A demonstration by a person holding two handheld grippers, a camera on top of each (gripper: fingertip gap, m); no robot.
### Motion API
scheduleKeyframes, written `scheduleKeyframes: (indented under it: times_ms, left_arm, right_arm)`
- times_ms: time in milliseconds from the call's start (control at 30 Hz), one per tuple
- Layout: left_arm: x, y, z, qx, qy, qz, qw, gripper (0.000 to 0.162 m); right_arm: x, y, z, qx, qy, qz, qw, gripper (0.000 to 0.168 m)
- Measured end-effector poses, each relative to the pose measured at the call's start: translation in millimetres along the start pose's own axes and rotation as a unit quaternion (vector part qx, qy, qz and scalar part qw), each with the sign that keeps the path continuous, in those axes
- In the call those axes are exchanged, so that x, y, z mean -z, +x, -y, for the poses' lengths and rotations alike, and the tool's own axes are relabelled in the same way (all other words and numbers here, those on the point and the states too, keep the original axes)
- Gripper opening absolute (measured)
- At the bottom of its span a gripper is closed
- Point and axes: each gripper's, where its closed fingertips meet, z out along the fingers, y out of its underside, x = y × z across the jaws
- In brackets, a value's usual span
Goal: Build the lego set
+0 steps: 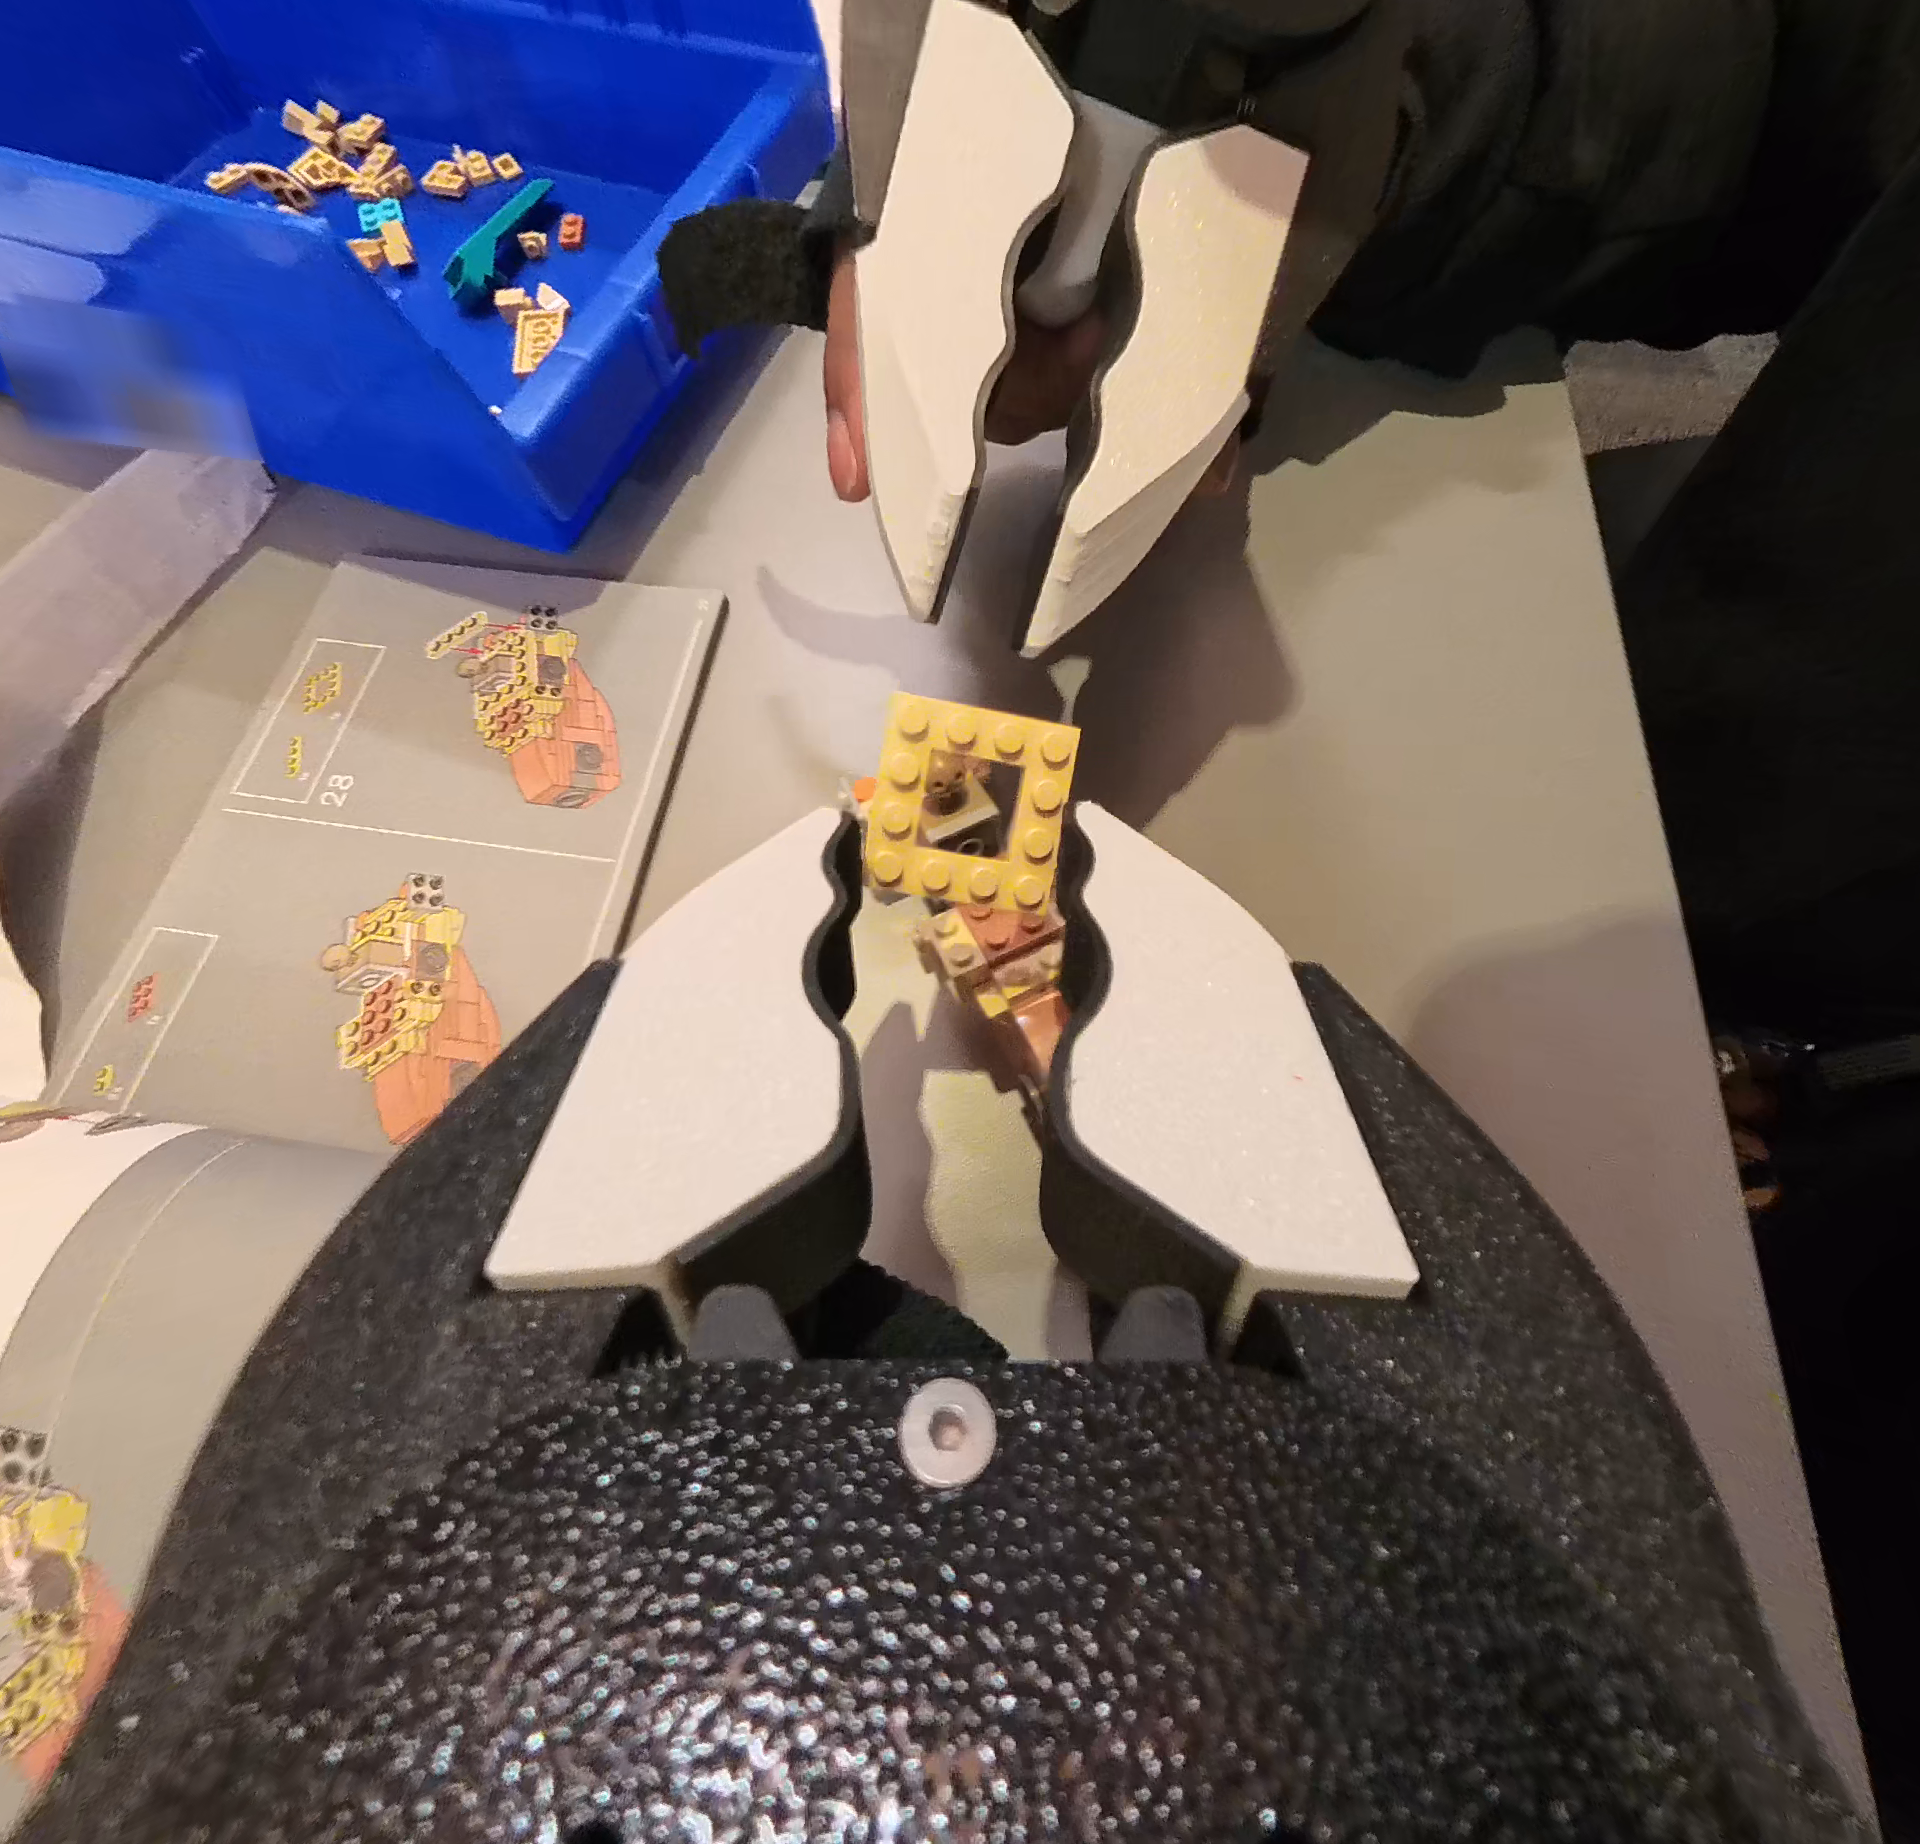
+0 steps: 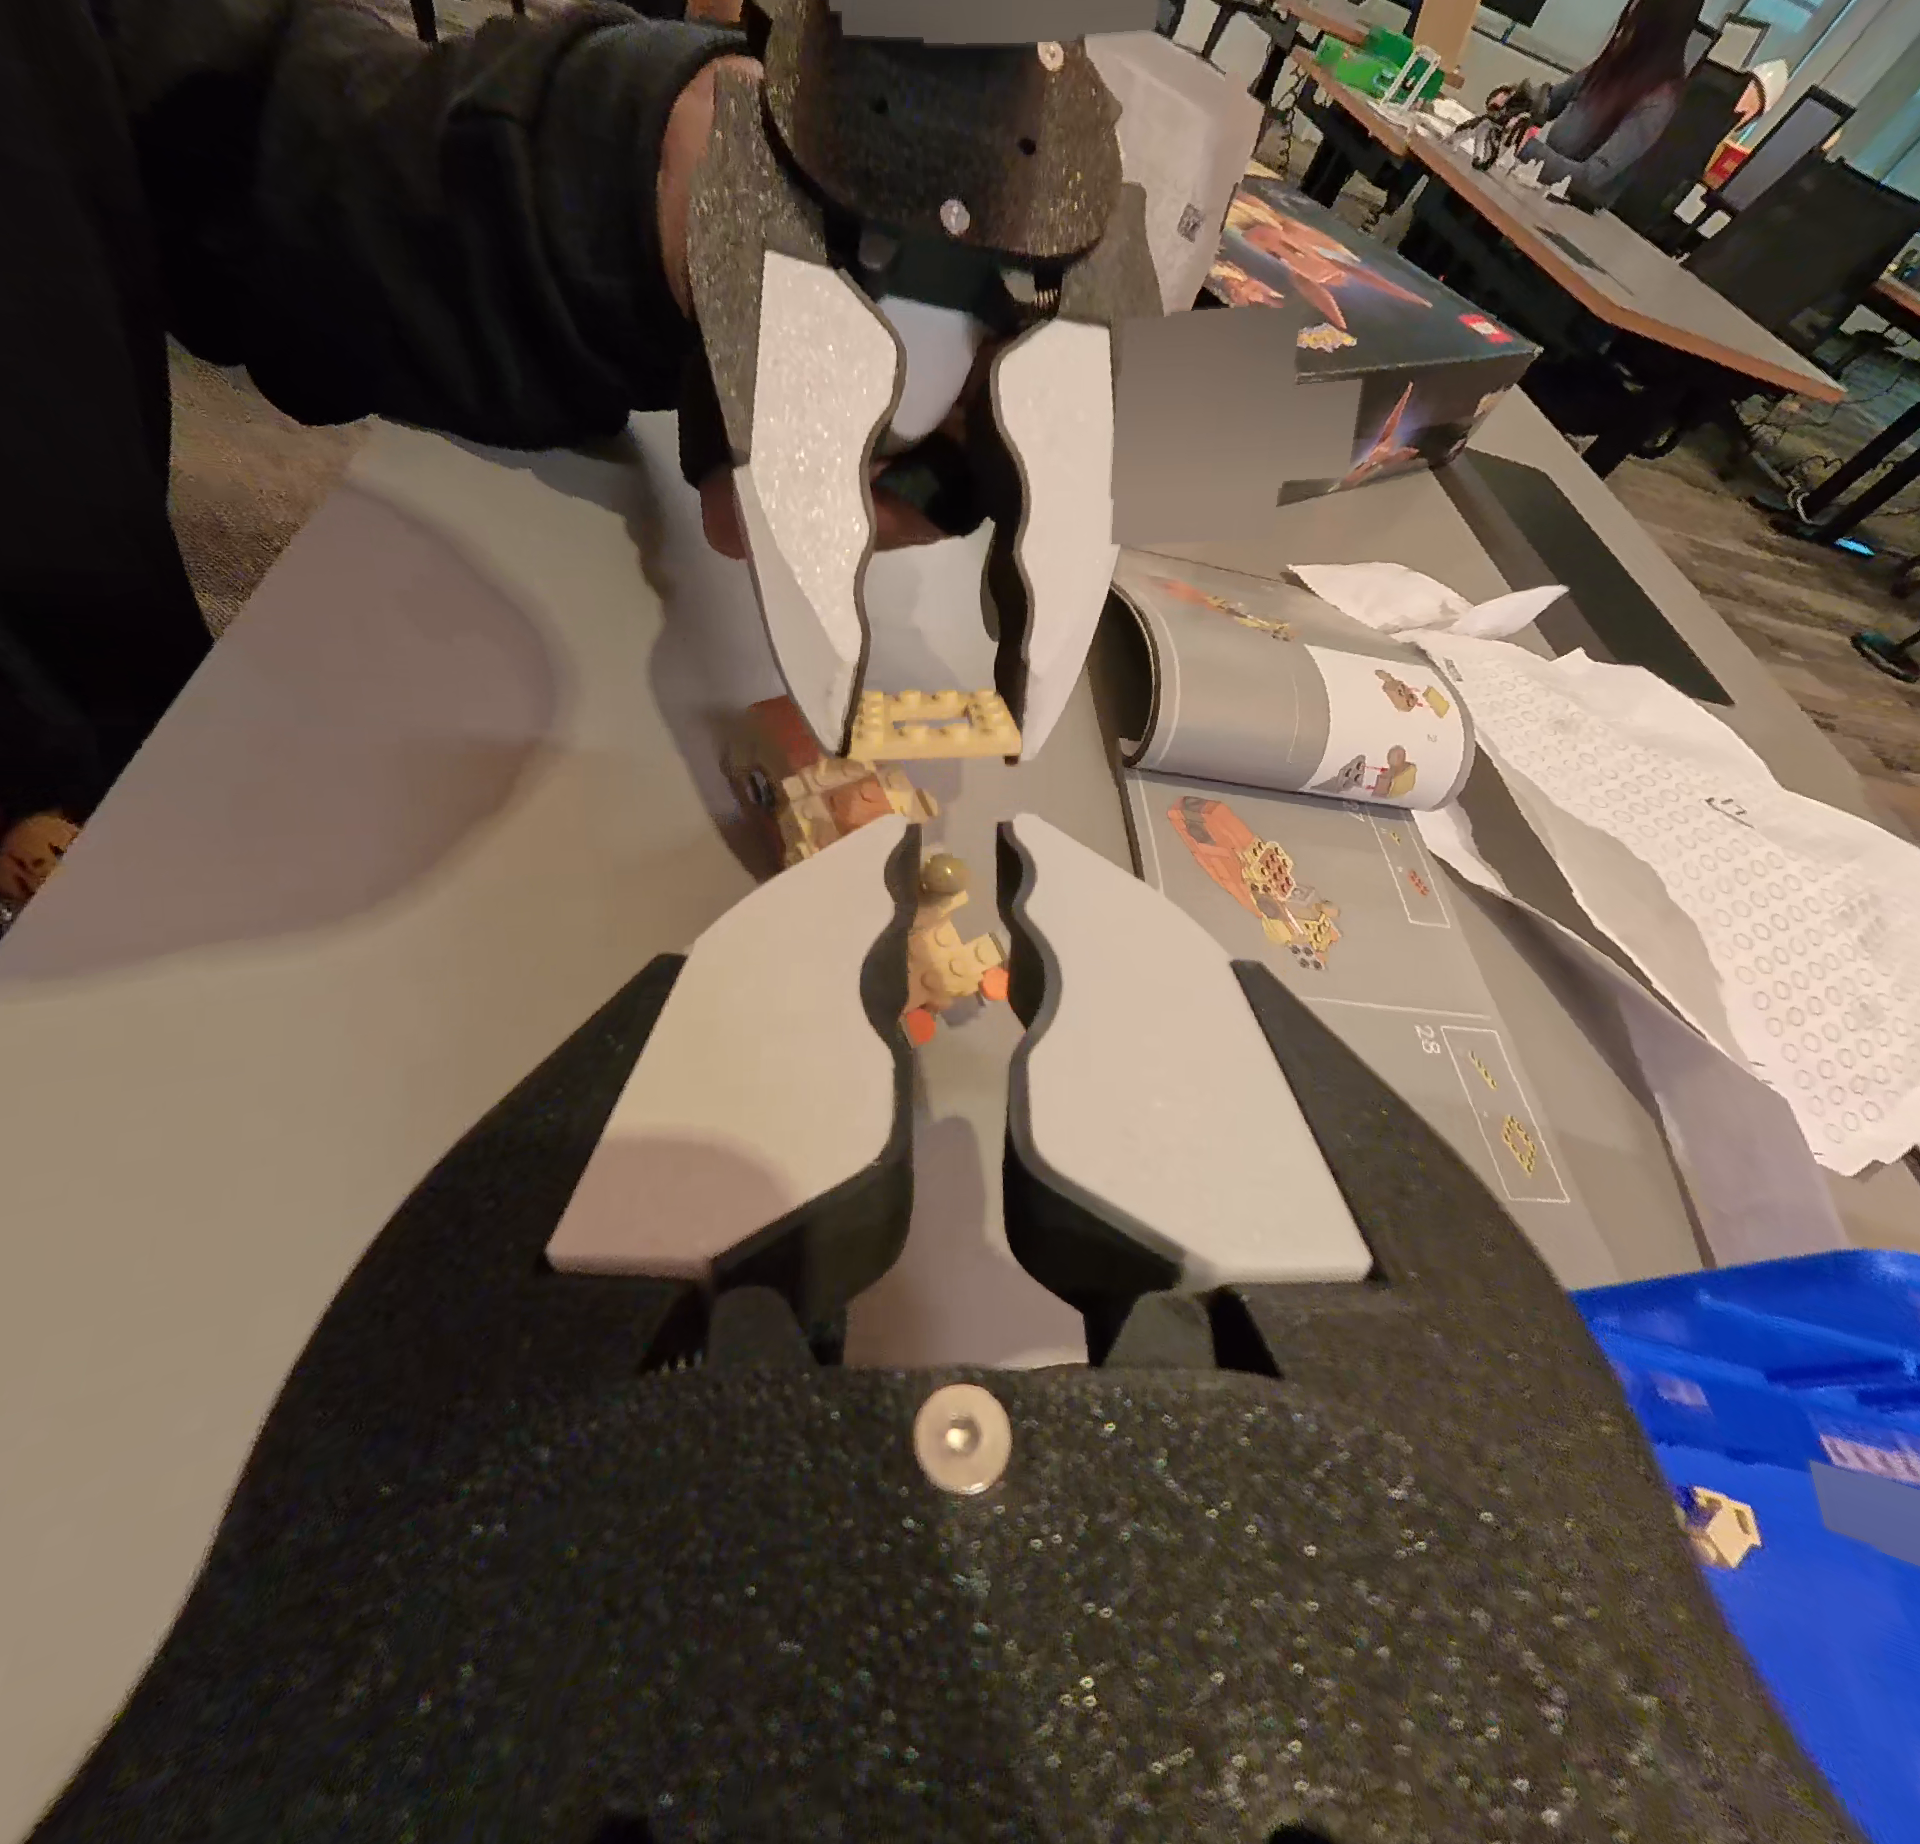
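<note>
Left gripper (image 1: 966, 838) clenches the square yellow studded frame plate (image 1: 971, 818), hovering it above the tan-and-brown brick model (image 2: 821, 797) on the grey table (image 2: 312, 755). My right gripper (image 2: 951, 838), released, waits close by to steady that model.

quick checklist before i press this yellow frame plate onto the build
1. Plate clamped between the left gripper tips: ok.
2. Right gripper open and empty, free to steady things: ok.
3. Model on the table below the plate: ok.
4. Plate studs lined up with the model's studs: cannot tell.
5. Booklet open and in view: ok.
6. Model braced against sliding: not ok, nothing holds it.
</note>
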Motion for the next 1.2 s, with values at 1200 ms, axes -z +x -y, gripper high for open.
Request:
scheduleKeyframes:
  times_ms: [1200]
  left_arm:
    - [11,-47,-13,0.061,0.012,0.079,0.995,0.036]
  right_arm:
    - [-5,3,-36,-0.046,-0.024,0.014,0.999,0.022]
